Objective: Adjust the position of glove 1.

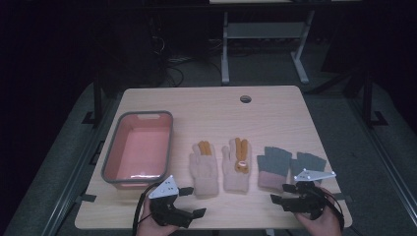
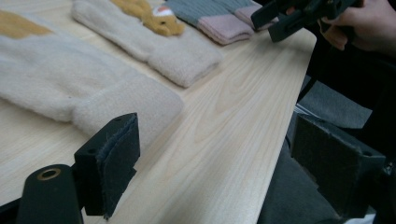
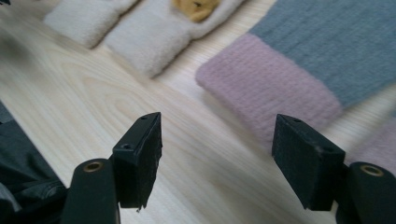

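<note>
From where I stand, the person's hands are cut off at the table's near edge, so little of them can be made out beneath the two tools. The left gripper (image 1: 193, 201) hovers low over the near edge with its jaws spread wide and nothing between them. Beyond it and to its left sits the grey basket (image 1: 112, 147) with a pink inside. Just ahead of its jaws lies the first cream glove (image 1: 204, 169), cuff toward it; the left gripper view brings that fuzzy cuff (image 2: 126, 100) up close, just past the near jaw, not touching it. Next along is the second cream glove (image 1: 236, 166), with a small orange figure on it too blurred to read. Further right lie the grey gloves (image 1: 290, 164) with pink cuffs. The right gripper (image 1: 279, 193) is also released, jaws apart and empty, and partly covers the near end of the right-hand grey glove from above. The right gripper view shows a pink cuff (image 3: 266, 86) just beyond its jaws, slightly blurred.
</note>
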The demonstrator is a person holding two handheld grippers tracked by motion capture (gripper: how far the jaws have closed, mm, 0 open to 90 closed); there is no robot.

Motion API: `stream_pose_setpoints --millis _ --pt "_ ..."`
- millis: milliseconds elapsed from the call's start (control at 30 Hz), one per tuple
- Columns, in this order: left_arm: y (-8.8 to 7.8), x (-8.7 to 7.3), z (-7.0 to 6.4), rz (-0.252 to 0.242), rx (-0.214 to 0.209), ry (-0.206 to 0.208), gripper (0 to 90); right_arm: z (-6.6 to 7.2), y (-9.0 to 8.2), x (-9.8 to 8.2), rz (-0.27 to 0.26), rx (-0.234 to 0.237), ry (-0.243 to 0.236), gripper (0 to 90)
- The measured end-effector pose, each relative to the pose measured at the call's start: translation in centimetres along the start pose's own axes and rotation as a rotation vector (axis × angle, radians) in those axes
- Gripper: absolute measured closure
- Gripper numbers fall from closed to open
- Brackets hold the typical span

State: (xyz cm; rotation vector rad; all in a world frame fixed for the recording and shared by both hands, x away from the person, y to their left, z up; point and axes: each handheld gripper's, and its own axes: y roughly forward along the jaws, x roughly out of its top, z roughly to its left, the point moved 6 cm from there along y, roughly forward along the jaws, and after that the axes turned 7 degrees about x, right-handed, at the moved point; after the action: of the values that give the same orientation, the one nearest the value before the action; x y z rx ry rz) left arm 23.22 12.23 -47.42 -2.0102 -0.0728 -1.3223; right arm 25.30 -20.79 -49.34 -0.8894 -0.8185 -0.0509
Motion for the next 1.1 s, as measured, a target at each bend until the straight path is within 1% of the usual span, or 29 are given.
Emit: stream_pose_setpoints --millis 33,100,133,167,267,333,400,500,533,600,633,733,767,933,1033,1100 --pt "-0.1 0.0 0.0 -0.003 0.002 -0.008 16.0 0.1 0.1 0.0 -0.001 0.007 -0.003 33.0" --pt "-0.1 0.0 0.0 -0.007 0.0 -0.011 16.0 0.2 0.1 0.1 0.004 0.008 -0.009 33.0" --pt "0.0 -0.1 0.1 -0.006 -0.008 -0.018 16.0 0.3 0.3 0.2 0.009 0.007 -0.023 33.0" --pt "0.1 -0.1 0.1 -0.005 -0.011 -0.02 16.0 0.4 0.3 0.2 0.014 0.006 -0.026 33.0" --pt "0.1 0.0 0.1 -0.004 -0.012 -0.012 16.0 0.5 0.4 0.5 0.009 0.011 -0.025 32.9" --pt "0.1 0.0 0.1 -0.005 -0.012 -0.007 16.0 0.6 0.4 0.7 0.014 0.001 -0.028 32.9" --pt "0.0 -0.1 0.1 -0.012 -0.007 -0.008 16.0 0.7 0.4 1.1 0.011 0.001 -0.039 32.9" --pt "-0.1 -0.1 0.1 -0.013 -0.008 -0.015 16.0 1.0 0.2 1.6 0.003 0.011 -0.039 32.9" --pt "-0.2 -0.1 0.1 -0.013 -0.005 -0.013 16.0 1.3 0.2 2.1 0.011 0.02 -0.047 32.9" --pt "-0.2 0.0 0.1 -0.016 -0.009 -0.017 16.0 1.4 0.3 2.3 0.014 0.022 -0.048 32.9" --pt "-0.2 0.0 0.1 -0.018 -0.007 -0.016 16.1 1.6 0.4 3.0 0.036 0.007 -0.069 32.9" --pt "-0.2 0.0 0.2 -0.021 -0.003 -0.019 16.0 1.8 0.6 3.8 0.04 0.014 -0.08 32.9" --pt "-0.2 0.0 0.3 -0.019 -0.002 -0.018 16.0 1.9 0.6 4.1 0.051 0.014 -0.078 32.9" --pt "-0.4 0.1 0.5 -0.026 -0.007 -0.033 16.1 2.2 0.8 5.5 0.071 0.022 -0.104 32.9" --pt "-0.5 0.2 0.5 -0.028 -0.004 -0.025 16.0 2.6 0.8 6.3 0.085 0.02 -0.117 32.9" --pt "-0.5 0.2 0.5 -0.028 -0.004 -0.026 16.0 2.7 0.8 6.7 0.085 0.023 -0.129 32.9"
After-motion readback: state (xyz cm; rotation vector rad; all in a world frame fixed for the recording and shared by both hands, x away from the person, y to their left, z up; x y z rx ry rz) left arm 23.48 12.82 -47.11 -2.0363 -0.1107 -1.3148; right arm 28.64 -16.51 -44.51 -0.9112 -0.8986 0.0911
